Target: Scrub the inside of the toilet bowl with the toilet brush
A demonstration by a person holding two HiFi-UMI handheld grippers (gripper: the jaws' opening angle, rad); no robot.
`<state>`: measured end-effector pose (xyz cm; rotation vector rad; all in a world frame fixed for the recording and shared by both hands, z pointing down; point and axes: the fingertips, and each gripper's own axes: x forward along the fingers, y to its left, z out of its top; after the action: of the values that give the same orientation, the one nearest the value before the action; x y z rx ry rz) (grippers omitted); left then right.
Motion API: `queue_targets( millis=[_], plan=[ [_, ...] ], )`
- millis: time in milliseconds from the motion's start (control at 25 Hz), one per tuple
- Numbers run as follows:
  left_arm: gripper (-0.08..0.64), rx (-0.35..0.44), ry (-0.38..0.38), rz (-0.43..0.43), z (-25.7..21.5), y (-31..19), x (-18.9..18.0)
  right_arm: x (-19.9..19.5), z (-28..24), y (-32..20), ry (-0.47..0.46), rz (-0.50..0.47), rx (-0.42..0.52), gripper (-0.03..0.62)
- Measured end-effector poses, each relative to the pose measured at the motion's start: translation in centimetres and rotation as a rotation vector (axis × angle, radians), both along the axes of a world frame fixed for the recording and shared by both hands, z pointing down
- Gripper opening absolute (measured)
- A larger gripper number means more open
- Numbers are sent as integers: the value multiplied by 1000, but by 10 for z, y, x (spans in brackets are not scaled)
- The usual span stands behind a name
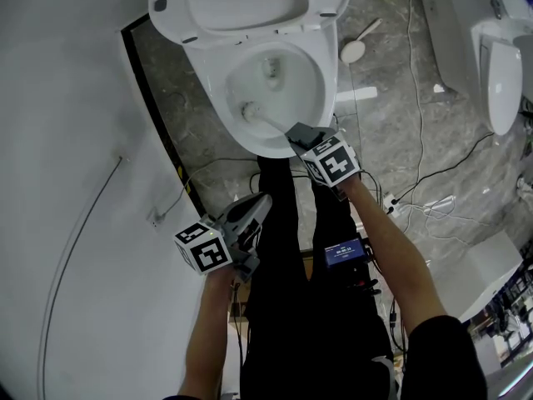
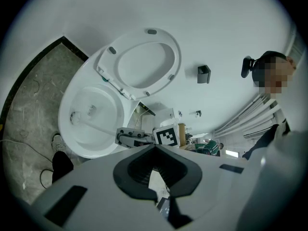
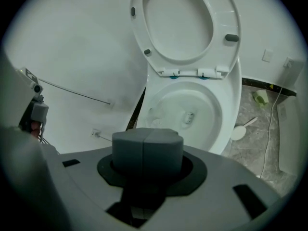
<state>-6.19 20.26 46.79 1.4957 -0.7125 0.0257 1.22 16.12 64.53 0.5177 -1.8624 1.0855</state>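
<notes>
In the head view the toilet bowl (image 1: 304,90) stands at the far end of the scene, its raised seat and lid (image 1: 250,2) tipped back beyond it. The toilet brush (image 1: 252,112) lies inside the bowl, its white head low against the left wall and its handle slanting right and nearward over the rim. The right gripper (image 1: 294,132) is clamped on the near end of that handle, just above the bowl's near rim. The left gripper (image 1: 262,202) hangs nearer and to the left, well apart from the toilet, over the person's dark trousers. Cables (image 1: 416,82) trail across the grey floor (image 1: 466,98) to the right.

In the left gripper view the left gripper (image 2: 154,172) has its jaws spread, and only a pale strip of background shows in the gap between them. Beyond them the bowl (image 2: 98,105) is at left, with the brush head (image 2: 74,117) at its left side. The handle runs right to the right gripper (image 2: 124,136). A person (image 2: 274,129) stands at far right.

In the right gripper view the right gripper (image 3: 147,148) has both jaws pressed together along a thin seam. They hide the handle here. A faint pale smudge on the left wall of the bowl (image 3: 211,109) may be the brush head.
</notes>
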Motion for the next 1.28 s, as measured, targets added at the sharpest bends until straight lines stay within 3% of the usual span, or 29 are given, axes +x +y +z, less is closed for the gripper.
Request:
queue_targets(
  millis=[720, 1040, 1280],
  plan=[
    [11, 2, -1, 14, 1, -1, 13, 52, -5, 38, 76, -131, -42, 160],
    [11, 1, -1, 20, 0, 0, 20, 83, -14, 30, 163, -174, -45, 160],
    [11, 7, 1, 27, 1, -4, 24, 89, -20, 16, 249, -278, 11, 160]
  ],
)
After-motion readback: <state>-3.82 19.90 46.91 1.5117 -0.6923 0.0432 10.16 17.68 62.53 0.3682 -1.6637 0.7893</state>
